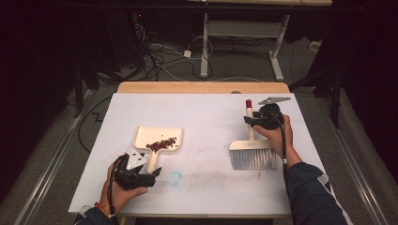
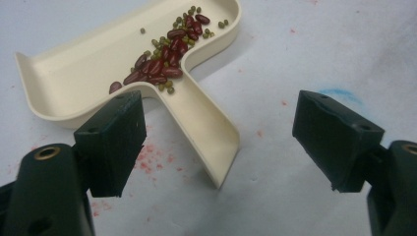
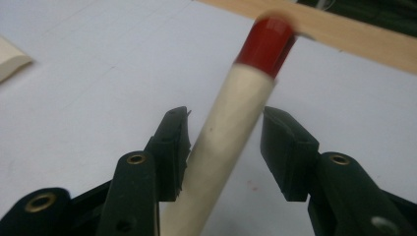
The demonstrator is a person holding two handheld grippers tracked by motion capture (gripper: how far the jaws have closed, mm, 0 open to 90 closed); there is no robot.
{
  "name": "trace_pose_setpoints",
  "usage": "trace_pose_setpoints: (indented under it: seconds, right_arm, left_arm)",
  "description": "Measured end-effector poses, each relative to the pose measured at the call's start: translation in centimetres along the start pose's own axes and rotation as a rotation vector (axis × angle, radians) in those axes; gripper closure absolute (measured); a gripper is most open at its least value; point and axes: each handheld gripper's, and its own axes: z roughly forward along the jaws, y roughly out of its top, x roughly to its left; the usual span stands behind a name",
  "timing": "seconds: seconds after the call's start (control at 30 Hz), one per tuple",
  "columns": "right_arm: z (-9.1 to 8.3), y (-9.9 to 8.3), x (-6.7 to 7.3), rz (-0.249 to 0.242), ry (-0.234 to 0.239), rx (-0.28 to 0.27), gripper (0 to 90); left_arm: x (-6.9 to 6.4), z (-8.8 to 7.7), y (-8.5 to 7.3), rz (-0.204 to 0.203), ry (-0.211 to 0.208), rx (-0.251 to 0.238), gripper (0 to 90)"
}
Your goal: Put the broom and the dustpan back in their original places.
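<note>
A cream dustpan [image 1: 157,136] lies left of centre on the white table, with red and green beans [image 1: 162,143] piled near the root of its handle. My left gripper [image 1: 151,175] is at the near end of that handle. In the left gripper view the jaws [image 2: 221,105] stand wide open, with the dustpan [image 2: 74,83] handle end between them, untouched, and the beans [image 2: 167,54] beyond. At the right lies a hand brush [image 1: 252,158], bristles toward me. My right gripper [image 1: 256,121] straddles its cream, red-capped handle [image 3: 231,128]; the right pad stands off it.
A blue smudge [image 1: 174,178] and faint red specks mark the sheet near the front. The table's wooden far edge [image 1: 202,87] runs across the back. Behind it, cables [image 1: 155,58] and a desk frame [image 1: 204,51] stand on the floor.
</note>
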Motion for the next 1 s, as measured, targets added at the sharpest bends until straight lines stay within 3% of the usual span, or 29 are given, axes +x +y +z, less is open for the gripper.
trace_pose_setpoints:
  seconds: [0.13,0.23,0.43,0.53,0.73,0.87,0.93,1.0]
  right_arm:
    - [0.4,0.1,0.1,0.015,-0.030,-0.040,52.7]
    - [0.9,-0.1,0.4,0.013,-0.049,-0.034,51.0]
    - [0.9,-0.9,0.9,0.041,-0.017,-0.092,47.8]
    - [0.8,-0.8,1.3,0.019,-0.039,-0.101,44.8]
    - [-0.1,-0.6,1.7,0.014,-0.050,-0.143,36.2]
    - [-0.5,-0.6,1.9,0.012,-0.028,-0.156,32.2]
    - [-0.8,-0.5,2.1,0.006,-0.058,-0.162,30.6]
    - [-1.1,-0.4,2.1,0.001,-0.055,-0.172,29.0]
  left_arm:
    - [0.2,-0.1,0.0,0.011,-0.001,-0.007,20.0]
    - [0.2,-0.2,0.0,0.019,0.001,-0.013,20.0]
    - [0.2,-0.1,-0.1,0.043,0.026,-0.007,20.0]
    - [0.3,-0.3,-0.2,0.027,0.028,-0.017,20.0]
    - [0.2,-0.1,-0.3,0.042,0.033,-0.009,20.0]
    - [0.1,0.0,-0.3,0.049,0.028,-0.005,20.0]
    - [0.1,0.1,-0.3,0.056,0.026,0.002,20.0]
    - [0.1,0.2,-0.3,0.060,0.024,0.003,20.0]
